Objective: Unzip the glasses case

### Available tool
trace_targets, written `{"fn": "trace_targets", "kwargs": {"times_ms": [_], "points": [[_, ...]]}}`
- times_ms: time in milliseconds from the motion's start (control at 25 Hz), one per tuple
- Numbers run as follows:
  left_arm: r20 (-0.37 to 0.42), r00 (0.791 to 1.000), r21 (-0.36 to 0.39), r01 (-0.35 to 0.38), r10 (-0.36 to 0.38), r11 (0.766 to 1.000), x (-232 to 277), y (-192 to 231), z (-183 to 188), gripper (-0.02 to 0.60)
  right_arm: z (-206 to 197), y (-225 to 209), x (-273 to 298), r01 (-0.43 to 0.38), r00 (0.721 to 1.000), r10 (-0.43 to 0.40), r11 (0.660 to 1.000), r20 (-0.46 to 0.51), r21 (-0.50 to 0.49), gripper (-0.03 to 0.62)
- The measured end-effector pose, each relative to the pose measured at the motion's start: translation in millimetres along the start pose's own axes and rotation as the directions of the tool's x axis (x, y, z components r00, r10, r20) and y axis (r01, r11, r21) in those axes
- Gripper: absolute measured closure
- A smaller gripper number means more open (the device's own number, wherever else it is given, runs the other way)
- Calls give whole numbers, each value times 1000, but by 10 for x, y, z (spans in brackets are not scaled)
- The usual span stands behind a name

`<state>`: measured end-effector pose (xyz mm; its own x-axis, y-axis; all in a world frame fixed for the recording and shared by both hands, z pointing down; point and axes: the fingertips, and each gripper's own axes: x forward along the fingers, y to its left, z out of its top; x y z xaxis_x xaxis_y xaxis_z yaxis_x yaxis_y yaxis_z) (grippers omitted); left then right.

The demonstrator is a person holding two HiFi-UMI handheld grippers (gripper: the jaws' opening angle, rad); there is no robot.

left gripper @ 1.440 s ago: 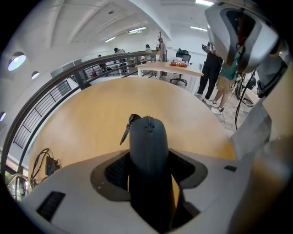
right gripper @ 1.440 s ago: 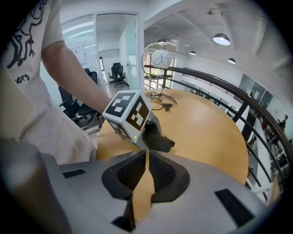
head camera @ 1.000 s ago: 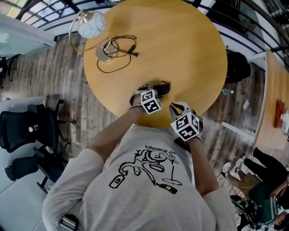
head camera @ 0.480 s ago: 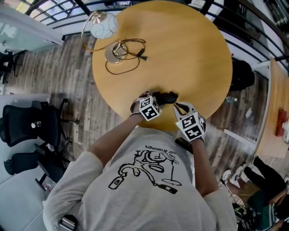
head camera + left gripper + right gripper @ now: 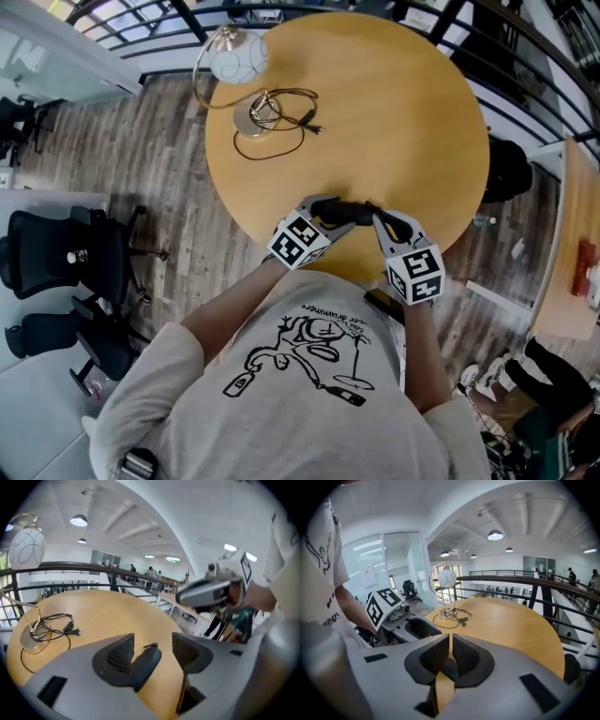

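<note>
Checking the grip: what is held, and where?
Nothing surely. The case lies between the left tongs, just closing, against one pad only. The right tongs are shut; whether on anything, unclear.

Round table [image 5: 403, 122] of warm honey-yellow wood with faint grain. At its near edge lies a black glasses case [image 5: 349, 213]. The left gripper [image 5: 152, 649] and right gripper [image 5: 451, 654] have pale grey bodies and black pads [image 5: 119, 654] with a fine ribbed pattern. Each carries a white cube [image 5: 300, 241] printed with black square markers. Near the table's far left edge, a lamp [image 5: 238, 58] has a white globe crossed by thin grey curved lines, a brass-coloured stem and a black cord [image 5: 309, 127]. The shirt [image 5: 309, 394] is light grey with a black line drawing. The floor [image 5: 141, 169] is grey-brown planks.
</note>
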<state>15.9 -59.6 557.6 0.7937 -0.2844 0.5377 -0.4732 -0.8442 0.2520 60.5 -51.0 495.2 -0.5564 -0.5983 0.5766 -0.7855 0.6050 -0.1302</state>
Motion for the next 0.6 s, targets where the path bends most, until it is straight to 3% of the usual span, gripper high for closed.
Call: {"fn": "trace_targets", "kwargs": {"times_ms": [120,280,400,600], "points": [[189,982,-99,33,-14,994,-372,-134,559,368,322,93,-136,4,993,-10,999,121,49,567],[363,931,-164,30,32,986,-843,-233,1101,467,728,241,-353,1,968,-27,994,248,106,568],[404,913,-174,10,62,985,-1063,-310,1286,548,939,371,-499,-4,947,-35,993,318,121,568],[435,893,-245,-3,113,970,-1222,-369,1381,572,1070,499,-657,12,921,-68,989,383,146,568]]}}
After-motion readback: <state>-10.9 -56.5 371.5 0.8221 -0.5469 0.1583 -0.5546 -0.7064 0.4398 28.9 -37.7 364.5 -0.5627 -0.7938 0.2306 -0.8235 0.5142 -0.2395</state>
